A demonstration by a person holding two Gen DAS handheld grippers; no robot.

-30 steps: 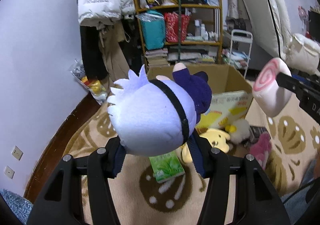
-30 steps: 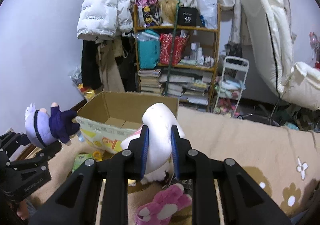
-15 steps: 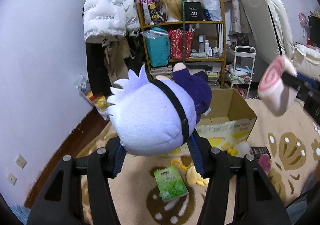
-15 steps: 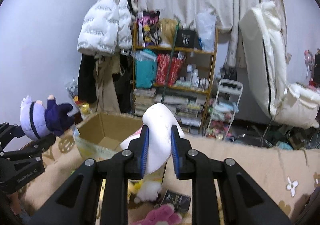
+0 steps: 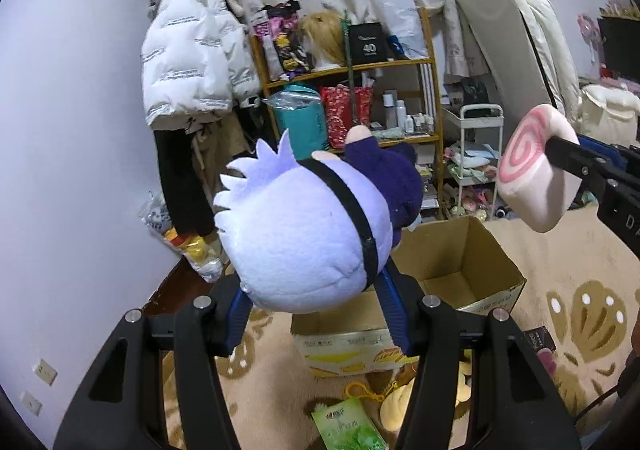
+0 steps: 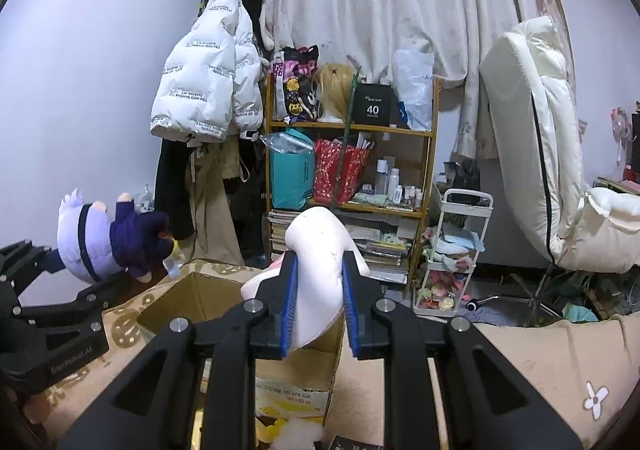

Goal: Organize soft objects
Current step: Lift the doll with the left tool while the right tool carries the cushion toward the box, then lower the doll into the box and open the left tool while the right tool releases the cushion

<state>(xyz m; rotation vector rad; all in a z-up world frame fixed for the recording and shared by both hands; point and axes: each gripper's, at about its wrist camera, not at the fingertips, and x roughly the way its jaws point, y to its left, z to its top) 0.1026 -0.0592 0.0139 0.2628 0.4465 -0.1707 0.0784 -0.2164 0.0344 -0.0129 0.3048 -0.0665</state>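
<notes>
Left wrist view: my left gripper (image 5: 316, 314) is clamped on the lilac plush doll (image 5: 300, 238), held in the air above the near edge of the open cardboard box (image 5: 460, 266). What I can see of the box's inside is bare cardboard. My right gripper (image 6: 318, 304) is squeezed tight on the white plush roll with a pink swirl (image 6: 316, 262), also up over the box. On the patterned rug (image 5: 580, 314) in front of the box lie a yellow plush (image 5: 400, 406) and a green packet (image 5: 344, 424). Behind stands a wooden shelf (image 6: 352, 129) crowded with bags and bottles
</notes>
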